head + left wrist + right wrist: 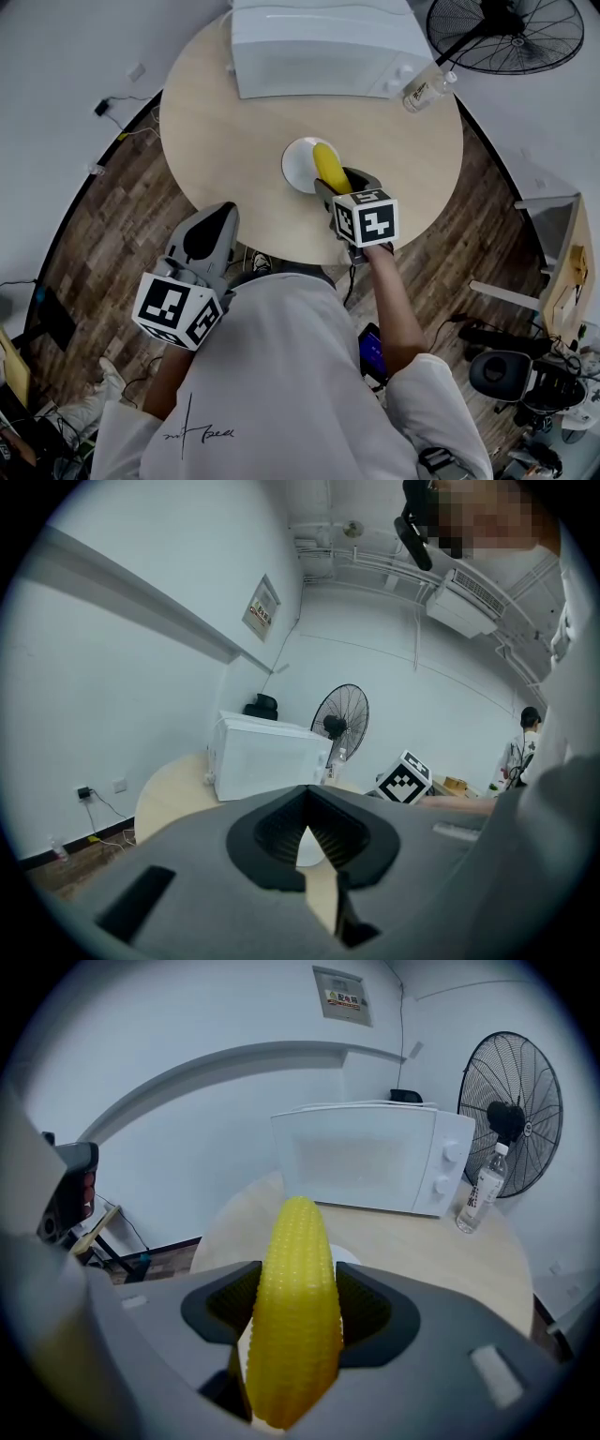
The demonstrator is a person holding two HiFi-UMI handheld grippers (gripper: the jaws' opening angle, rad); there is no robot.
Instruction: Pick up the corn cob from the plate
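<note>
**Between the right tool's jaws: a knobbly yellow cob**

Between the dark, ribbed pads of the right tool (347,185) sits the corn cob (295,1307), clamped from both sides across its thick middle. The cob is a long, tapering cylinder, bright yellow and covered in neat rows of small rounded kernels. Its blunt tip points up and away from the tool, and its near end runs back into the slot between the jaws. Directly beneath the tool's tips lies the plate (298,164), a small, smooth white round. The cob lies over its right side, but whether it touches the plate I cannot tell.

Ahead of this tool, across the pale, matt wooden round of the bench (225,122), stands a boxy white microwave (319,47) with two knobs on its front. To the tool's front right, beside the microwave's corner, is a clear plastic bottle (427,87). Further right, off the bench, stands a black wire-caged fan (506,33).

The left tool (208,234) is well apart from the plate, at the bench's near rim. Its grey moulded jaws are drawn together at the tips with nothing between them. Only a narrow wedge-shaped slit shows behind the tips, framed by grooved black pads. Below it is dark planked wooden floor (103,234).
</note>
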